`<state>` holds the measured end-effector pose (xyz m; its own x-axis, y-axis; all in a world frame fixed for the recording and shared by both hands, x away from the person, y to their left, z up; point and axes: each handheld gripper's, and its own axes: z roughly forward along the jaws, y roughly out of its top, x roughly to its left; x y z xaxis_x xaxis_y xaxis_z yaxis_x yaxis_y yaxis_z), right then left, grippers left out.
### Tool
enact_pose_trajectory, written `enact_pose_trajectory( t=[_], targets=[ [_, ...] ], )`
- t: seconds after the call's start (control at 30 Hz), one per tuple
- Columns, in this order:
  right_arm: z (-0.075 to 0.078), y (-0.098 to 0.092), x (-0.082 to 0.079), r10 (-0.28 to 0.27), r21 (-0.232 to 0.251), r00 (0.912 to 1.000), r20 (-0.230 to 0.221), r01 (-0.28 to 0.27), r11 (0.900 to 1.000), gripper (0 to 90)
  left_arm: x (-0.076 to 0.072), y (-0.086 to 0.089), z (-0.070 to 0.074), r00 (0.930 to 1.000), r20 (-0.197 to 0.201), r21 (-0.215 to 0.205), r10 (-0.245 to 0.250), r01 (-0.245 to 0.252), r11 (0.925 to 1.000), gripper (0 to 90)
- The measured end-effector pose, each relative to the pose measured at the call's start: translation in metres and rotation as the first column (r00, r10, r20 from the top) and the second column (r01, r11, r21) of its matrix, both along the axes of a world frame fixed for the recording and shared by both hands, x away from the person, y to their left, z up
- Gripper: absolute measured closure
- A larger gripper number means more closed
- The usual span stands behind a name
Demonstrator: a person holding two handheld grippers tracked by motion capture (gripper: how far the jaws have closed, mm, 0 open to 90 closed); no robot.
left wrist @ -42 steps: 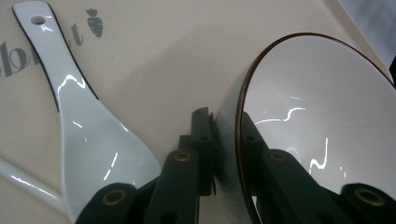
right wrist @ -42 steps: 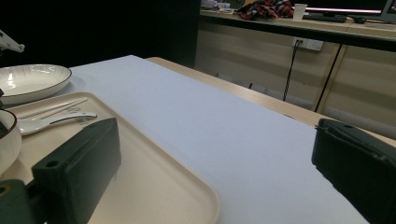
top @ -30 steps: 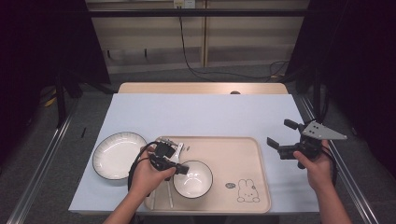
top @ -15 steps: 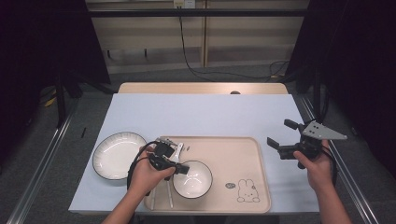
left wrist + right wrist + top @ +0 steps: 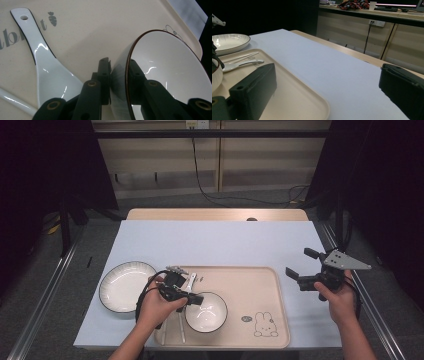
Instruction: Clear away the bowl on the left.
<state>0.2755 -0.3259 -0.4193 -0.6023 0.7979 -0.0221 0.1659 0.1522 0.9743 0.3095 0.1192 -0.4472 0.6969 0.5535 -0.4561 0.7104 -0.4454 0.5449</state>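
Observation:
A white bowl [image 5: 207,312] [image 5: 170,75] with a dark rim sits on the beige tray [image 5: 250,285]. My left gripper [image 5: 195,298] [image 5: 118,62] has the bowl's left rim between its jaws, one jaw outside the wall and one inside. The jaws have just been opening a little, and the pads still look to be against the wall. Beside them on the tray lies a white spoon [image 5: 190,281] [image 5: 50,72]. My right gripper [image 5: 299,262] [image 5: 327,82] hovers open off the tray's right edge, with nothing between its jaws.
A white plate [image 5: 127,286] [image 5: 229,42] rests on the pale blue cloth left of the tray. White chopsticks [image 5: 179,325] lie at the tray's left front. A rabbit drawing [image 5: 263,324] marks the tray's front right. The table's wooden far edge [image 5: 215,214] runs behind.

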Motion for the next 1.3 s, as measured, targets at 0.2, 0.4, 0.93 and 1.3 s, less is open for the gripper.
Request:
enact_pose_trajectory(
  t=[0.2,0.4,0.93,1.3],
  targets=[
    [0.0,0.0,0.0,0.001,-0.001,1.0,0.002,-0.001,1.0,0.8,0.001,0.001,0.002,0.9999,0.015,-0.003,-0.005,0.005,1.0,72.3],
    [0.0,0.0,0.0,0.002,0.003,1.0,0.0,-0.002,1.0,0.8,0.002,0.002,0.004,0.9998,0.021,-0.013,0.005,-0.005,0.9999,68.9],
    [0.0,0.001,-0.001,-0.002,-0.003,1.0,-0.004,0.002,1.0,0.9,0.007,0.011,0.018,0.9971,0.066,-0.082,0.038,-0.033,0.9961,55.3],
    [0.001,0.001,-0.001,-0.002,-0.006,1.0,-0.001,0.002,1.0,0.9,0.01,0.016,0.022,0.9918,0.09,-0.123,0.091,-0.079,0.9892,42.8]
  ],
)
